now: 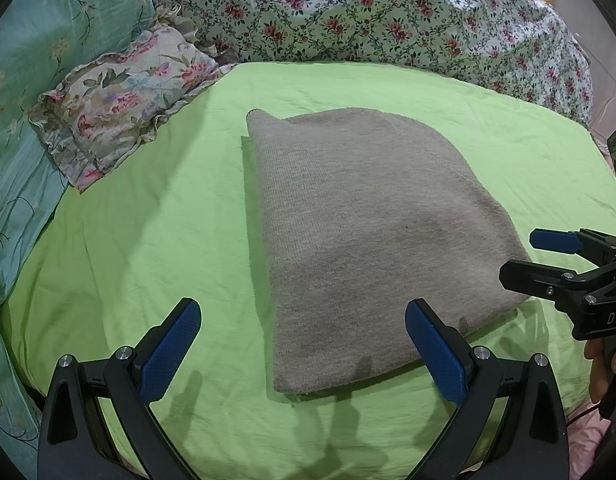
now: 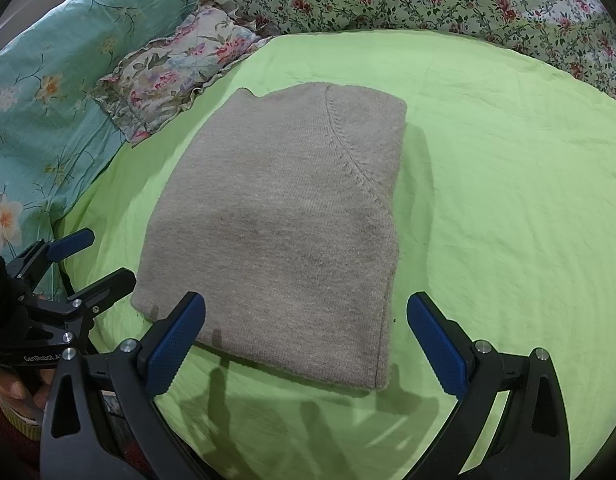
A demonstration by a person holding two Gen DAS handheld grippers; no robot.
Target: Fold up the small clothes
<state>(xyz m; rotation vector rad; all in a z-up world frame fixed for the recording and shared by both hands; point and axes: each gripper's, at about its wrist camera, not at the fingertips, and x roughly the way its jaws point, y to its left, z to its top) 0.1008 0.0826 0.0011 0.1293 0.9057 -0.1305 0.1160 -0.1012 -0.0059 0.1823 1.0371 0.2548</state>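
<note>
A grey knitted garment (image 1: 368, 232) lies folded into a flat rectangle on the green sheet (image 1: 147, 220); the right wrist view shows the same garment (image 2: 283, 220) with a curved seam near its far right corner. My left gripper (image 1: 303, 350) hovers open above the garment's near edge, holding nothing. My right gripper (image 2: 308, 350) is also open and empty over the near edge. Each gripper shows in the other's view: the right gripper (image 1: 536, 258) beside the garment's right corner, the left gripper (image 2: 95, 256) by its left corner.
A frilled floral pillow (image 1: 119, 108) lies at the back left on a teal floral quilt (image 1: 31, 80). A white floral blanket (image 1: 368, 12) is heaped along the back. A hand (image 1: 604, 356) grips the right tool's handle. Bare green sheet (image 2: 508, 200) lies right of the garment.
</note>
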